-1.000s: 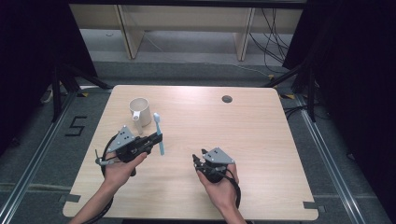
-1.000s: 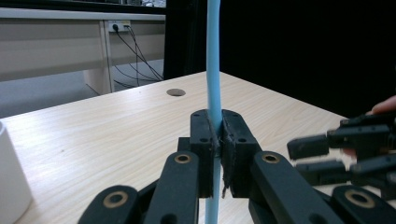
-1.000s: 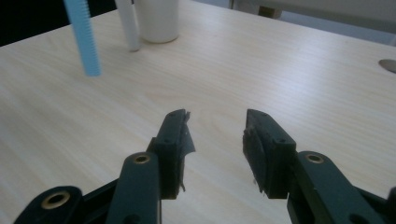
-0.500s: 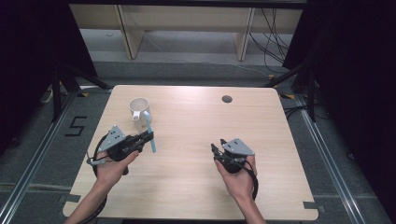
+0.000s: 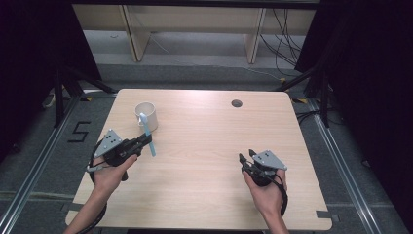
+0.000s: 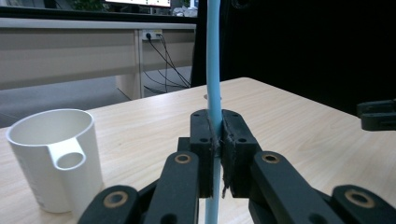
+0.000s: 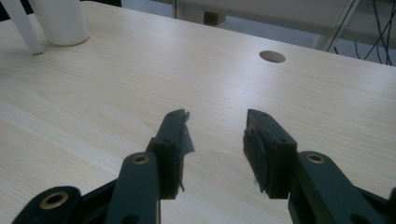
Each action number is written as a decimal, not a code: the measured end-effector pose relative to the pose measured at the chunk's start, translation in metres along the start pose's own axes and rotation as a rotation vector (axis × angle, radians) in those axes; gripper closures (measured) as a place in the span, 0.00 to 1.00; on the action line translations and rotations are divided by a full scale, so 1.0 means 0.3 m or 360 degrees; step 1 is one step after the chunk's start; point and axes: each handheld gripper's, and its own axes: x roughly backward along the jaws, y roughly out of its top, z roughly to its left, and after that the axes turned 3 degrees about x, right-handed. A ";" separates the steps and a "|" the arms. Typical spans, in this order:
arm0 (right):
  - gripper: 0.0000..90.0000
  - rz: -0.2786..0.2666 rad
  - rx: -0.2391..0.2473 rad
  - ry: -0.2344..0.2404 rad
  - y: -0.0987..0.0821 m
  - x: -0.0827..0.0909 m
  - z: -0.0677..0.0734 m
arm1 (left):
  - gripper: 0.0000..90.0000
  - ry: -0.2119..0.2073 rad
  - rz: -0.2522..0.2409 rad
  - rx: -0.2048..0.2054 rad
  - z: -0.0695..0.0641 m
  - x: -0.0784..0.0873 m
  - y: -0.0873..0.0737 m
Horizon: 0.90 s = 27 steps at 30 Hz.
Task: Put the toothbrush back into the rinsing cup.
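Hidden parts: the lower end of the blue stick (image 6: 214, 74) drops out of the left gripper view behind the jaws; its top runs off the upper edge there. In the right gripper view the white mug (image 7: 60, 21) is cut off at the top edge, and a pale rod beside it is too cropped to name.
Right hand (image 5: 265, 192): near right of the table (image 5: 204, 195), forearm entering from the near edge, knuckles up.
Right gripper (image 5: 246, 158): pointing toward the far left, low over the wood; jaws parted with bare tabletop between them, grasping nothing.
Left hand (image 5: 109, 173): near left, forearm angled in from the near left corner.
Left gripper (image 5: 146, 140): aimed right along the table; jaws clenched on the blue stick, pads pressing it from both sides.
Blue stick: crosswise in the left jaws, its far end just at the mug in the high view; contact cannot be told.
White mug: far left on the table, upright, just beyond the left gripper.
Round hole (image 5: 236, 103): far right of centre in the tabletop, well apart from both grippers.
Beyond the table: floor, pale shelving legs and trailing cables.
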 end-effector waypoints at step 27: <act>0.61 -0.0139 -0.0110 -0.0176 -0.151 0.088 -0.030 | 0.93 0.0109 -0.0072 -0.0027 0.056 0.016 0.036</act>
